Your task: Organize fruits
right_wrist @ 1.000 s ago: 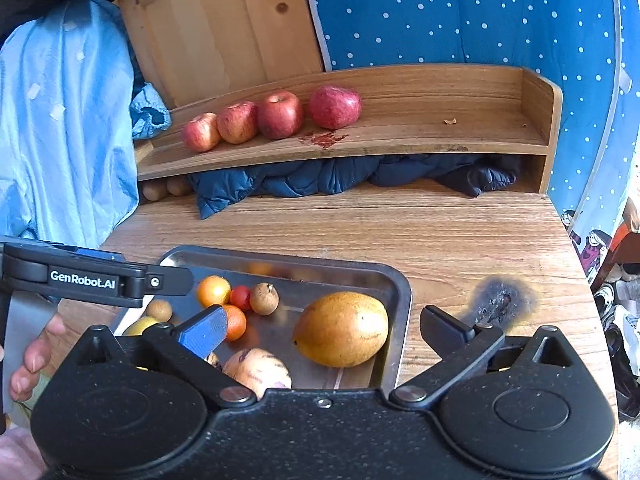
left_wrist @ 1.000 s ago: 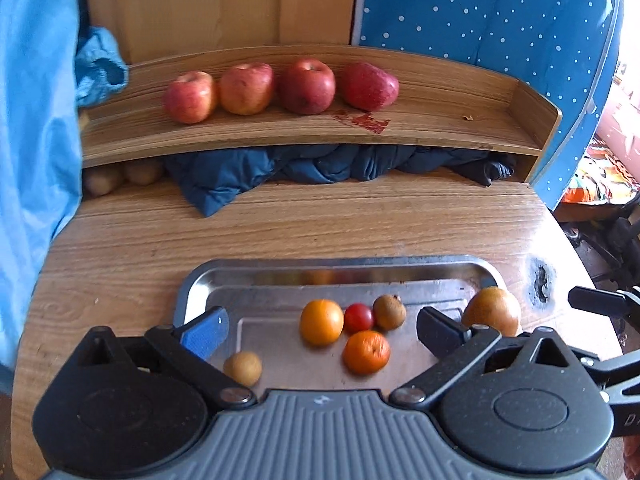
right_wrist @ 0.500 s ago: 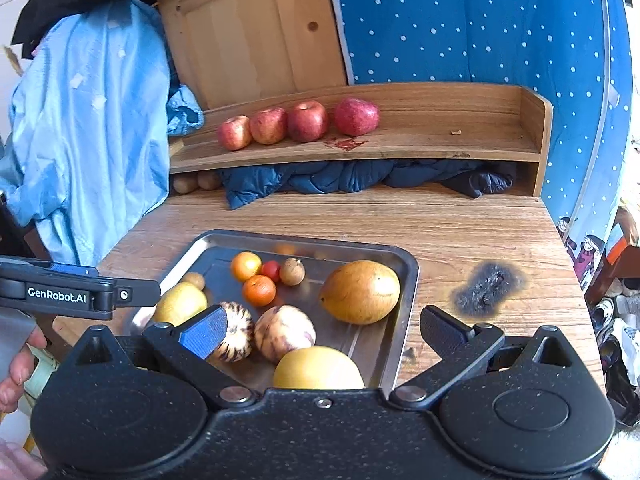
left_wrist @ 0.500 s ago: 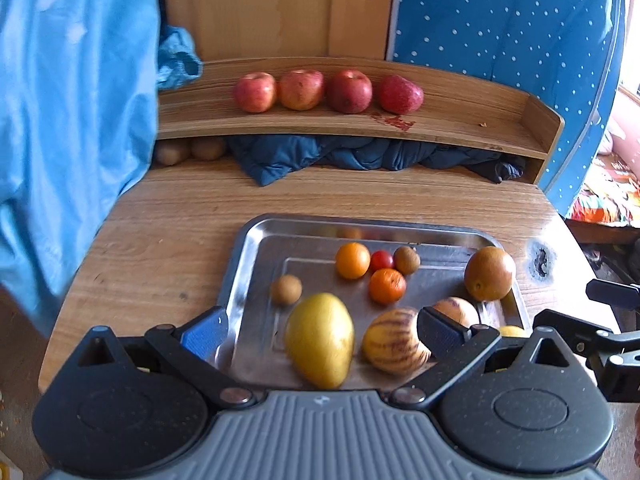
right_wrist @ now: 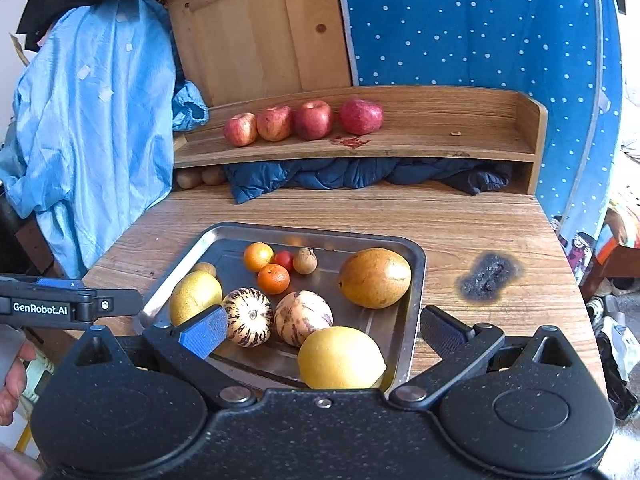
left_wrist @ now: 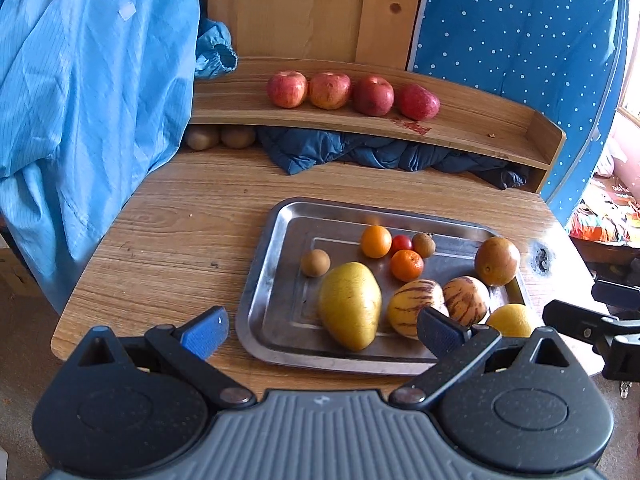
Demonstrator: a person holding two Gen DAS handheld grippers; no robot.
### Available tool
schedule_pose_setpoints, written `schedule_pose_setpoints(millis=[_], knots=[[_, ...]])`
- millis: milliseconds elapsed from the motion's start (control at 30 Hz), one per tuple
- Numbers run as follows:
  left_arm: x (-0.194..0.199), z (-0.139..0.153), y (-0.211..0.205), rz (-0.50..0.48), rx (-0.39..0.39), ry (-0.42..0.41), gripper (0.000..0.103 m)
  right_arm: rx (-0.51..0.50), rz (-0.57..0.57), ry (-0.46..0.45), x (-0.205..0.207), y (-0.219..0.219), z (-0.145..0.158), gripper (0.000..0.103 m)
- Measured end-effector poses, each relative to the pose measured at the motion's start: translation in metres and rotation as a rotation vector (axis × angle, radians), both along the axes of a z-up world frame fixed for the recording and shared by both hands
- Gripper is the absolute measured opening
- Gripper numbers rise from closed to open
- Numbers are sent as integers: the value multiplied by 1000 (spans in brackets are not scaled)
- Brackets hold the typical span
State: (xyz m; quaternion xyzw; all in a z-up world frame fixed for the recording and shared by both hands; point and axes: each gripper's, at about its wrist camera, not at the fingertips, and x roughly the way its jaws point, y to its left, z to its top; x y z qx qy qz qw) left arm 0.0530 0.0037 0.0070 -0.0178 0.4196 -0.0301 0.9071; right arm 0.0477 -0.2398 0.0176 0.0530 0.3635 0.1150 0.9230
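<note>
— What's the fruit sitting in?

— A shiny steel tray [left_wrist: 260,280] with rounded corners and a raised rim, lying on the wood-grain counter [left_wrist: 180,232]. In it: a smooth yellow mango [left_wrist: 350,306], two cream melons with purple stripes [left_wrist: 414,306], a russet-brown mango [left_wrist: 497,261], two glossy oranges [left_wrist: 376,241], a small red tomato [left_wrist: 401,242], two fuzzy brown kiwis [left_wrist: 315,263] and a pale yellow lemon [right_wrist: 340,358].

— And the apples?

— Four red apples [left_wrist: 352,94] in a row on the curved wooden shelf [left_wrist: 480,128] behind, each touching the next. A dark blue quilted cloth [left_wrist: 360,154] is bunched beneath it.

— The grippers?

— The left gripper [left_wrist: 320,330] hovers over the tray's near edge, jaws spread wide, nothing between them. The right gripper [right_wrist: 322,334] is likewise spread and empty, above the lemon.

— Anything only one view gives?

— The right wrist view shows the lemon whole and a striped melon's stem end; the left wrist view sees only part of the lemon. The right also shows the charred patch [right_wrist: 488,276] on the counter plainly, and fingers [right_wrist: 14,380] at the lower left.
</note>
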Motion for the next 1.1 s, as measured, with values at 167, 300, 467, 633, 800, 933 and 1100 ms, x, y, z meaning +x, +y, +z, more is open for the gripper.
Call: schedule_pose_setpoints(millis=[167,300,467,633,800,933,1100], knots=[[-2,-2,15,-36,1,9,102,-10,-80,-3,-10,13,1,102],[-8,-3,26,-78,6,-4,102,-21,-140,-20,-23,26,0,102],[-11,-9,41,-110,-14,-9,102,-30,-166,-15,-40,41,-9,102],[-15,-16,46,-137,-9,-2,102,-33,-182,6,-44,50,-12,102],[-16,-17,46,-165,-1,-2,102,-37,-174,29,-42,57,-16,102],[-17,-20,46,-174,-3,9,102,-41,-170,58,-41,58,-20,102],[-18,-21,46,-172,2,14,102,-38,-168,90,-39,59,-26,102]])
